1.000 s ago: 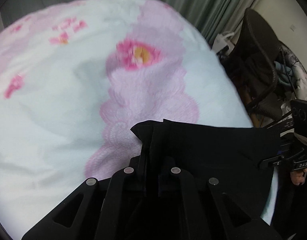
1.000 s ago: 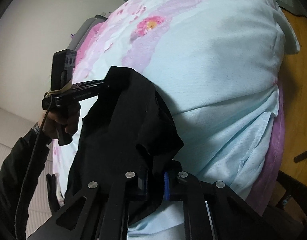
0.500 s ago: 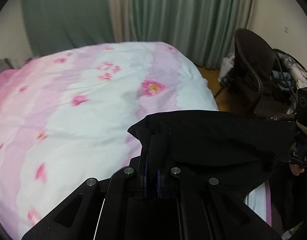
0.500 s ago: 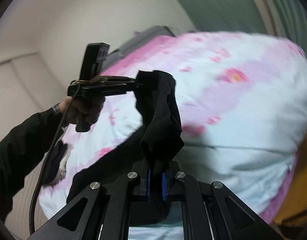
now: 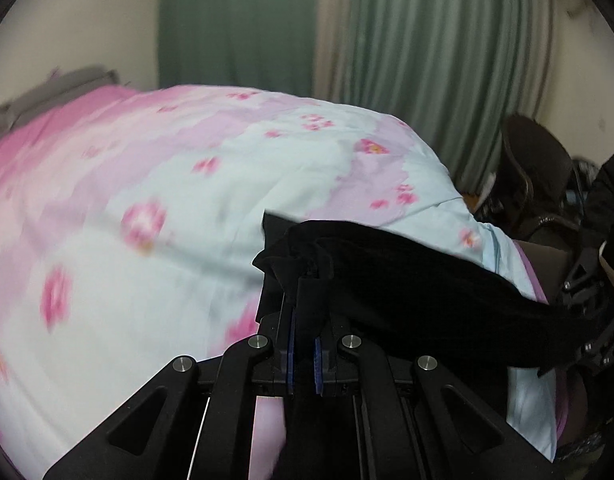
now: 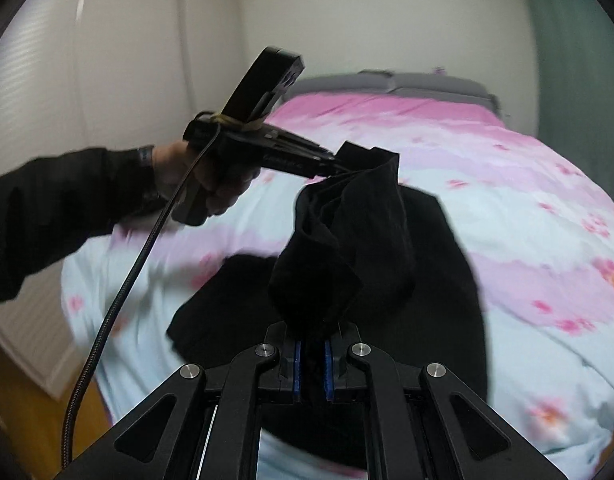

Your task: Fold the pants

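The black pants [image 5: 407,280] hang between my two grippers above a bed. My left gripper [image 5: 303,336] is shut on one bunched end of the pants. My right gripper [image 6: 313,354] is shut on the other end [image 6: 339,248]. In the right wrist view the left gripper [image 6: 335,166] pinches the cloth at upper centre, held by a hand in a black sleeve, and more black cloth [image 6: 439,280] drapes down onto the bed behind.
The bed carries a pale blue and pink flowered duvet [image 5: 155,216], also in the right wrist view [image 6: 527,216]. A dark wicker chair [image 5: 535,168] stands by green curtains [image 5: 447,52] at the right. A grey headboard [image 6: 407,80] is at the far end.
Both grippers have lifted and swung with the pants, so the views now look along the bed instead of down at it. Both stay shut on the pants, which hang more bunched between them.
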